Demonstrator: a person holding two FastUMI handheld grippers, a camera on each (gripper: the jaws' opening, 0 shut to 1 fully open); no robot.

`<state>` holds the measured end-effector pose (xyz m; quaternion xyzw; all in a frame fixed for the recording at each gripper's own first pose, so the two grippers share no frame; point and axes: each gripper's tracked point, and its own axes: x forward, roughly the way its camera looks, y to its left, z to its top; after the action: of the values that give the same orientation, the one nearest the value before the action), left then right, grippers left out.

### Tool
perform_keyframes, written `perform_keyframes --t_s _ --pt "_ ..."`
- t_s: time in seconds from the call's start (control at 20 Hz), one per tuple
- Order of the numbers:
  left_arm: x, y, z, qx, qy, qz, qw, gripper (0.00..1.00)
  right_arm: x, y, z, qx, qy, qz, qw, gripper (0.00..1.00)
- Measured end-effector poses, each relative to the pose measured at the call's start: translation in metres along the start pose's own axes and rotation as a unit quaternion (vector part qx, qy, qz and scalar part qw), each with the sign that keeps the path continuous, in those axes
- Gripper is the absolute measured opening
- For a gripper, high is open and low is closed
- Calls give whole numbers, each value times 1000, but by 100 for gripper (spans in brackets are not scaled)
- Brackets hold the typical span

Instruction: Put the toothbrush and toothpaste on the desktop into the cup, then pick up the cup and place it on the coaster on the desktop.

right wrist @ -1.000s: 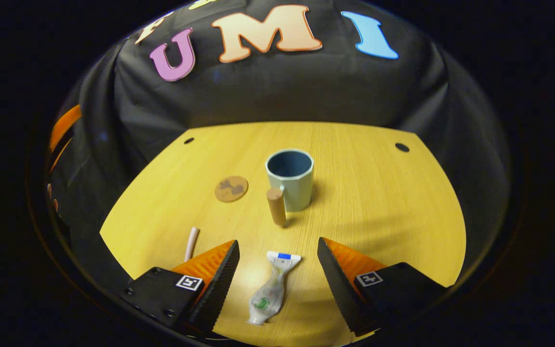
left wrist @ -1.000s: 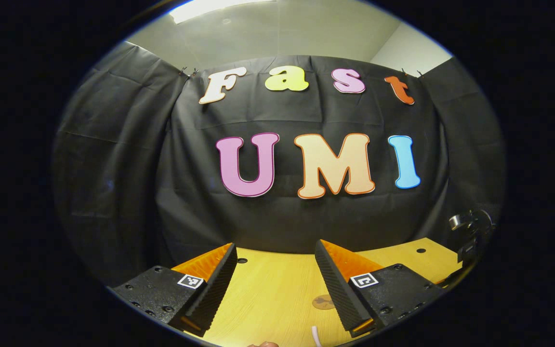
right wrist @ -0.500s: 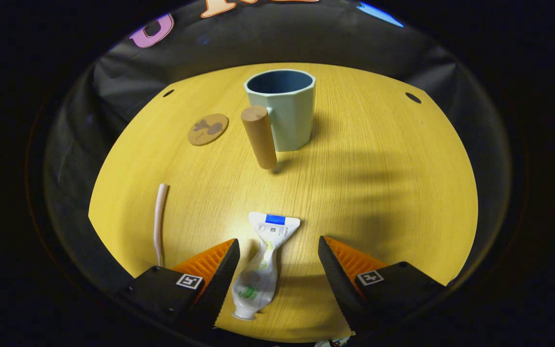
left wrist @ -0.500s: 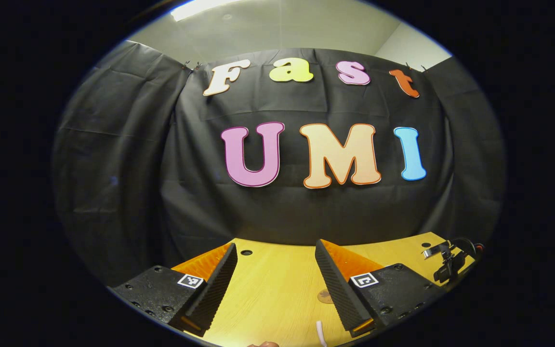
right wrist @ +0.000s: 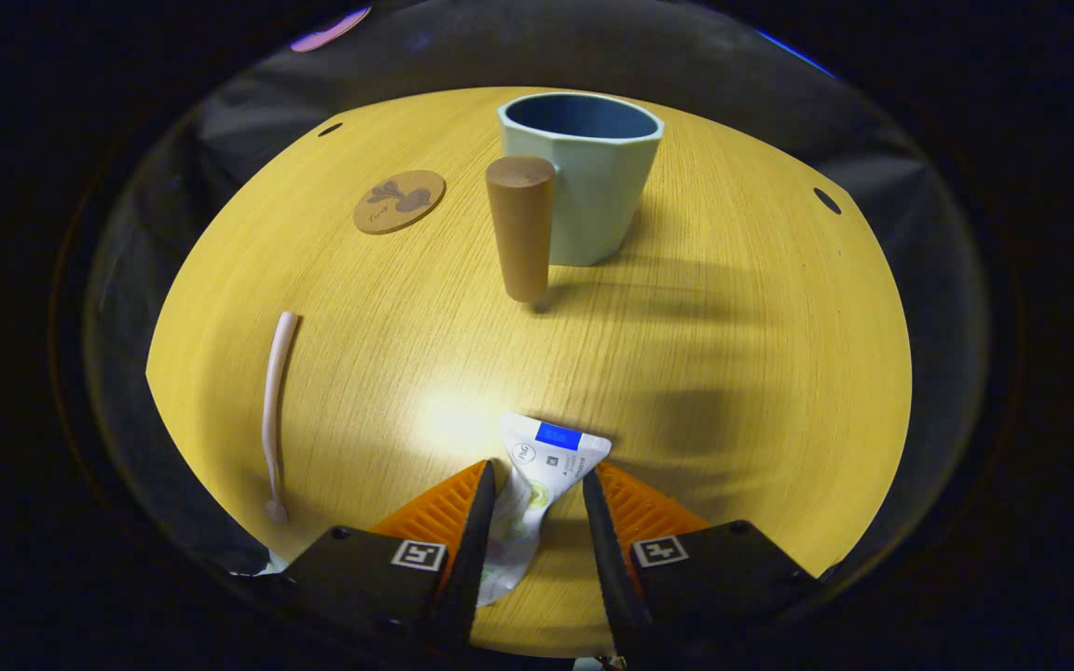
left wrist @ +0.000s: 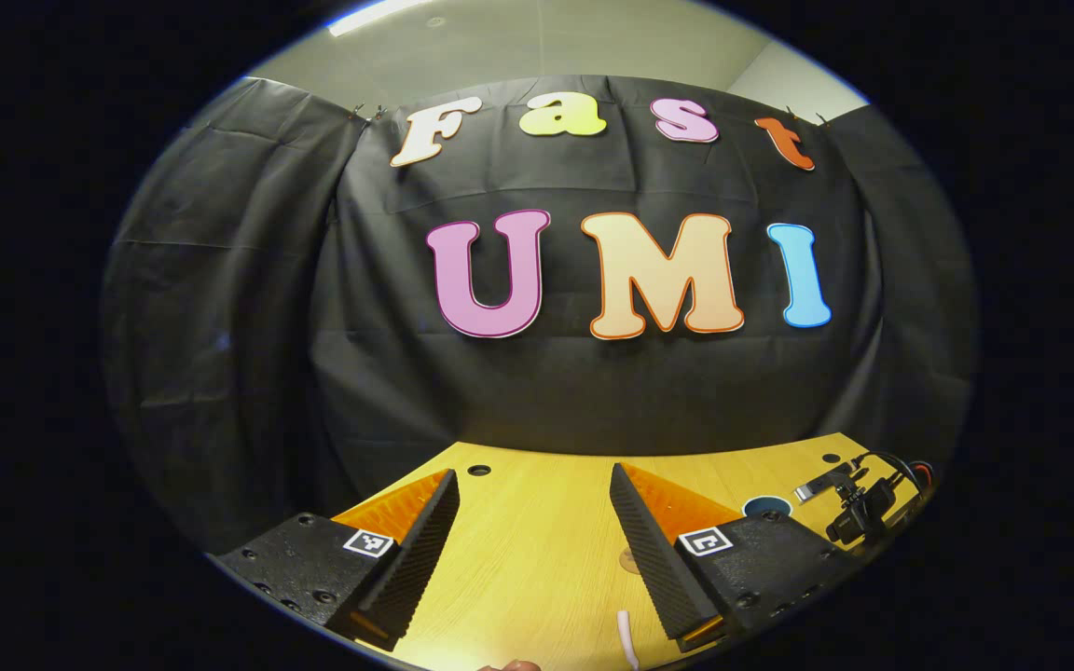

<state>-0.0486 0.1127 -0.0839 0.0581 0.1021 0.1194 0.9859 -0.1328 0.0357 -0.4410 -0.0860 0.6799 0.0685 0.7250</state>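
Right gripper (right wrist: 532, 522) narrowed around the toothpaste (right wrist: 537, 485)

Its fingers flank the tube on the worktop (right wrist: 733, 373); real contact I cannot tell. Left gripper (left wrist: 532, 550) hangs wide open, holding nothing. One toothbrush (right wrist: 276, 410), one cup (right wrist: 584, 177), one coaster (right wrist: 399, 199).

We are looking at a staged recording booth, not a lived-in home. Black cloth (left wrist: 220, 308) is hanging as the wall on all sides, clipped along its top edge, and a plain pale ceiling with a strip light (left wrist: 378, 14) is showing above it. A round wooden desktop (right wrist: 733, 373) with small drilled holes is standing in front of the cloth. Bathroom things are lying on it as props: a cup (right wrist: 584, 177), a coaster (right wrist: 399, 200), a toothbrush (right wrist: 274, 410) and a toothpaste tube (right wrist: 537, 475).
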Motion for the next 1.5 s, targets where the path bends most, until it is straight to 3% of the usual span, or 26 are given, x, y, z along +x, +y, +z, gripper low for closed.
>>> perform_keyframes --t_s 0.1,0.25,0.5,0.7,0.95,1.1,1.35,1.5 --pt "2 -2 -6 3 8 -3 1000 94 0 5 1 -12 -3 9 1000 29" --pt "5 -5 -22 2 30 -6 1000 94 0 7 2 -40 -7 21 999 16" --pt "8 -24 -78 -8 112 -31 993 95 0 8 2 -43 -12 25 999 16" --pt "6 -36 -133 -17 200 -44 979 95 0 9 2 -42 -15 25 999 16" --pt "-2 -64 -196 -58 316 -73 944 96 0 9 3 -38 -25 29 999 16" --pt "-9 -69 -221 -56 370 -79 924 95 0 10 3 -37 -33 30 998 16" --pt "-35 -77 -265 -49 483 -86 870 96 -1 10 4 -40 -35 32 998 16" --pt "-43 -78 -281 -53 519 -74 850 96 -1 9 4 -40 -37 33 998 16"
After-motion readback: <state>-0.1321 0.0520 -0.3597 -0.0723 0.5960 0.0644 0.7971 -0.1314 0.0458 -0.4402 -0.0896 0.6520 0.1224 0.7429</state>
